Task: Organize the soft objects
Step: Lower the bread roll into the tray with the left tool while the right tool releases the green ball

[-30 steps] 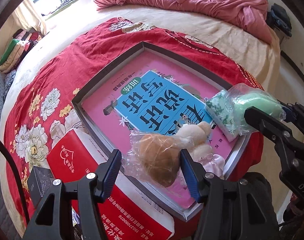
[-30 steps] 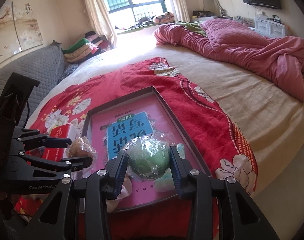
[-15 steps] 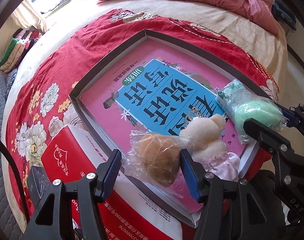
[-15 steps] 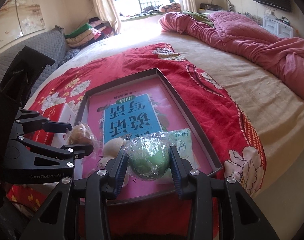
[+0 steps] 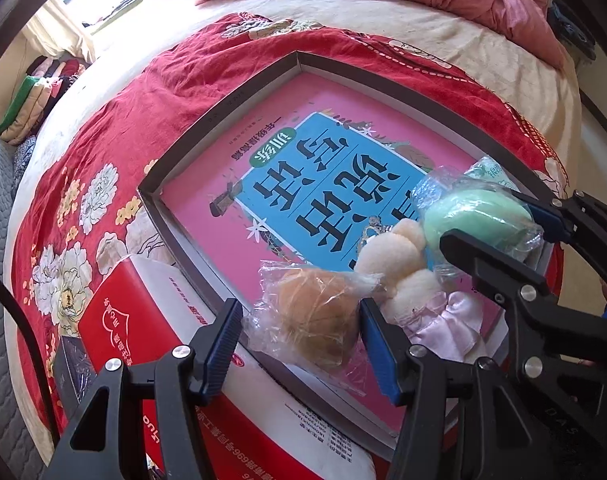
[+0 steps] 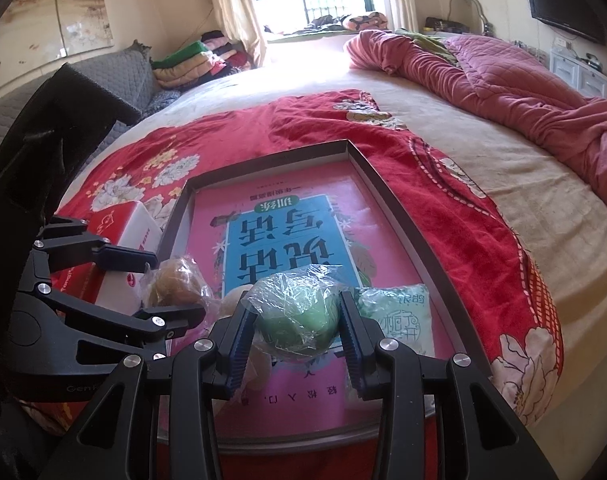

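My left gripper is shut on a brown bun in clear plastic wrap and holds it over the near left corner of a shallow grey-rimmed tray with a pink and blue sheet inside. My right gripper is shut on a green soft ball in plastic wrap, held above the tray's near end. A cream plush doll in a pink satin dress lies in the tray between both grippers. A green-white tissue pack lies in the tray at the near right.
The tray lies on a red floral cloth on a big bed. A red and white tissue box sits left of the tray. A pink quilt is heaped at the far right. A grey sofa stands at the left.
Both grippers have moved forward over the tray with their objects still held. The plush doll now shows more fully between them.
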`<state>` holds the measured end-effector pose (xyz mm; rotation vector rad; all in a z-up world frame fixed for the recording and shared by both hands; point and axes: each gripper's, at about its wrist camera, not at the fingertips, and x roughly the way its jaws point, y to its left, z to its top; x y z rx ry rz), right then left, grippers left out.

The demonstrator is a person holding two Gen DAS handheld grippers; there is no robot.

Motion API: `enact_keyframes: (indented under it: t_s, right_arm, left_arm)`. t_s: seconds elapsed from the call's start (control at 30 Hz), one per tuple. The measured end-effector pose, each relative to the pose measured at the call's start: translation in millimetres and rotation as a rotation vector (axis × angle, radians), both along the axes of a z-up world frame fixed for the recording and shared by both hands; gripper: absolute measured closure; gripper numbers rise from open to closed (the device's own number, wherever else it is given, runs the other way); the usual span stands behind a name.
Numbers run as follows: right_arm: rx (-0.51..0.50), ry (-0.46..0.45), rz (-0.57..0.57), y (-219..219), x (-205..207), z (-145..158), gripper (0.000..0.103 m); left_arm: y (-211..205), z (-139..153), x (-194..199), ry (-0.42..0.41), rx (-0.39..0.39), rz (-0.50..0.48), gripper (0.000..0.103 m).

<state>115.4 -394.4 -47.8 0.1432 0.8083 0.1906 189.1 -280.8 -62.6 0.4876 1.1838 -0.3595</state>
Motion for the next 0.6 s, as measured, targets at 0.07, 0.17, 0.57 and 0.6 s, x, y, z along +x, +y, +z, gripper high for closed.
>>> enact_keyframes:
  t_s: [0.07,0.17,0.57,0.6]
  right_arm:
    - [-0.008,0.008,0.001,-1,3,-3,0.061]
    - [-0.009,0.009,0.0,-4,0,-5,0.061]
    - [-0.023,0.008,0.012,-9,-10,-14,0.059]
    - [-0.027,0.007,0.014,-10,-11,-14,0.058]
  left_arm:
    - [-1,0,1,0.006,0.003,-0.008,0.043]
    - [-2,-1,3,0.01,0.01,-0.012,0.043]
    - [-6,-7,13,0.035,-0.007,-0.006,0.042]
    - [-6,-8,13,0.039,-0.004,-0.009,0.042]
